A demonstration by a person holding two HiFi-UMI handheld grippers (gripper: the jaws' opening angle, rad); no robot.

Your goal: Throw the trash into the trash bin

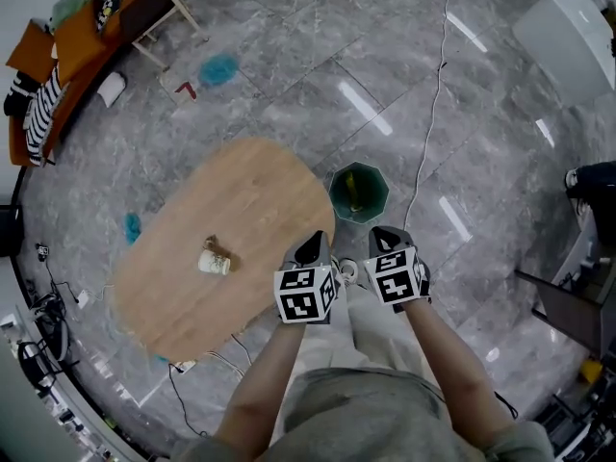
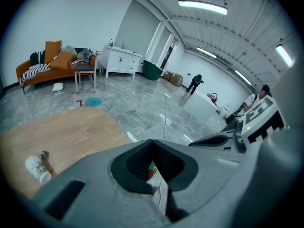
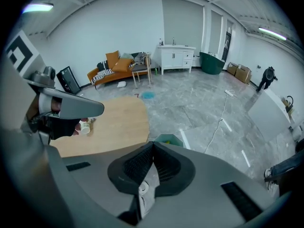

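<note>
A white paper cup (image 1: 212,263) lies on its side on the oval wooden table (image 1: 241,200), with a brown scrap (image 1: 218,248) beside it. The green trash bin (image 1: 358,192) stands on the floor just off the table's right end, with something yellow inside. My left gripper (image 1: 313,243) hangs over the table's near right edge, jaws shut and empty. My right gripper (image 1: 384,235) is beside it, just short of the bin, also shut with nothing held. The cup (image 2: 37,168) shows low left in the left gripper view. In the right gripper view, the bin (image 3: 169,139) peeks above the jaws.
An orange sofa (image 1: 58,56) with cushions and a small side table stand at the far left. A thin cable (image 1: 433,114) runs across the grey tile floor past the bin. A white counter (image 1: 568,22) is at the far right. A person (image 2: 194,82) stands far off.
</note>
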